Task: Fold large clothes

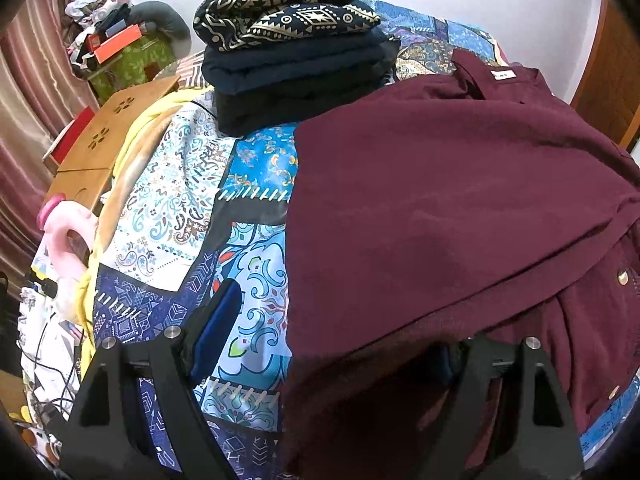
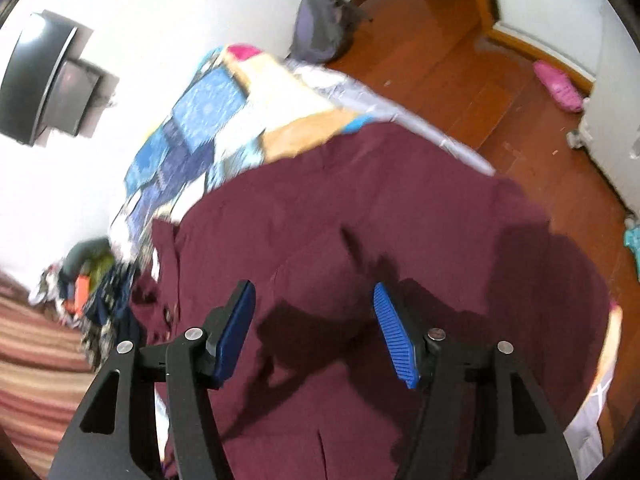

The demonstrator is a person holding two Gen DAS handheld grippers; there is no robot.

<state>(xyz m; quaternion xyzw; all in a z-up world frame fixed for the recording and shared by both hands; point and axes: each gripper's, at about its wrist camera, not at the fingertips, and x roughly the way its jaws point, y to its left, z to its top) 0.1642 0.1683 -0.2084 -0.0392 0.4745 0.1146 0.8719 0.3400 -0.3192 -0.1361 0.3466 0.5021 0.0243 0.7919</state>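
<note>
A large maroon shirt point(image 1: 460, 200) with gold snap buttons lies spread on the patterned blue bedspread point(image 1: 240, 240); its collar and white label point to the far side. My left gripper point(image 1: 332, 344) is wide open at the shirt's near left edge; its left pad point(image 1: 218, 332) is over the bedspread and the right finger is hidden under the cloth. In the right wrist view the same shirt point(image 2: 400, 220) fills the middle. My right gripper point(image 2: 316, 328) is open and empty, hovering over the shirt with both blue pads point(image 2: 392, 336) showing.
A stack of folded dark clothes point(image 1: 296, 68) with a black and gold patterned piece on top stands at the far side of the bed. A wooden lap table point(image 1: 104, 140) and clutter lie left. Wooden floor point(image 2: 500, 88) lies beyond the bed edge, with a grey bag point(image 2: 320, 28).
</note>
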